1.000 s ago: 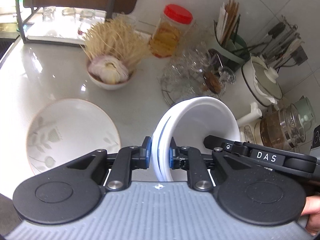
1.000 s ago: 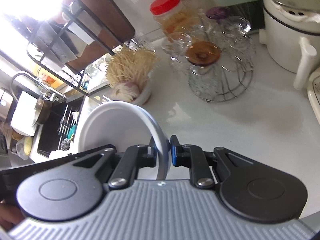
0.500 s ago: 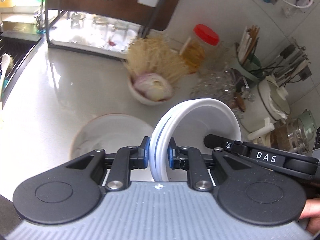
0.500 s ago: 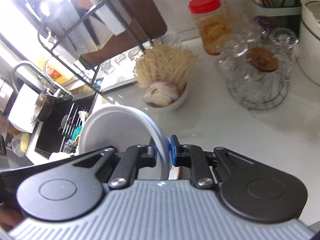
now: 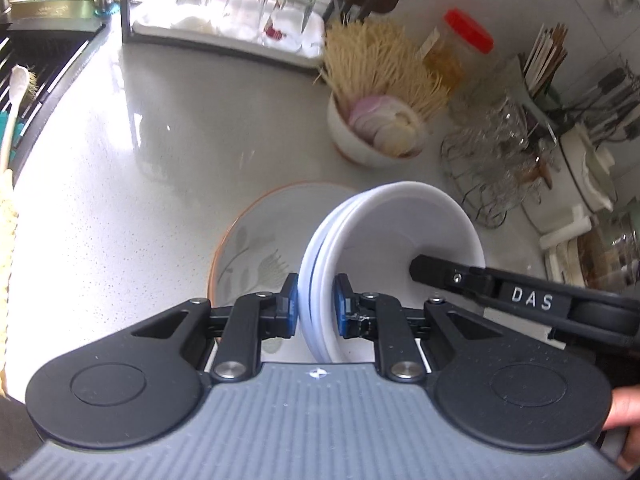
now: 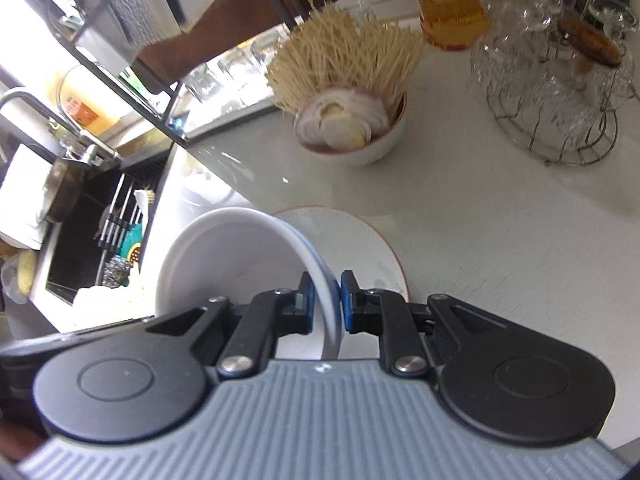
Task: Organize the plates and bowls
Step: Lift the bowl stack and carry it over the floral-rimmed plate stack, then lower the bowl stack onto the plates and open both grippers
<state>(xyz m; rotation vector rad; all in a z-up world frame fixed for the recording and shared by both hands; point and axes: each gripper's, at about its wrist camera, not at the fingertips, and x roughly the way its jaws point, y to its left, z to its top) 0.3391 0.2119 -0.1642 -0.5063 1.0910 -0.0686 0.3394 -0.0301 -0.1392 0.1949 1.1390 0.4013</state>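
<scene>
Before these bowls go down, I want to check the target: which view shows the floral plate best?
Left wrist: the floral plate shows its leaf pattern and orange rim. Right wrist shows only a plain sliver behind the stacked white bowls.

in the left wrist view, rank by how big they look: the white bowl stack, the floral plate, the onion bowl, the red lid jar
1. white bowl stack, nearest the camera
2. floral plate, partly hidden, so unsure against the stack
3. onion bowl
4. red lid jar, farthest

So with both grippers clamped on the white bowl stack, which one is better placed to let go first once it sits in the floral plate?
Probably the right gripper. The left gripper pinches the full stack of white bowls, rim directly over the floral plate. Hedged.
</scene>
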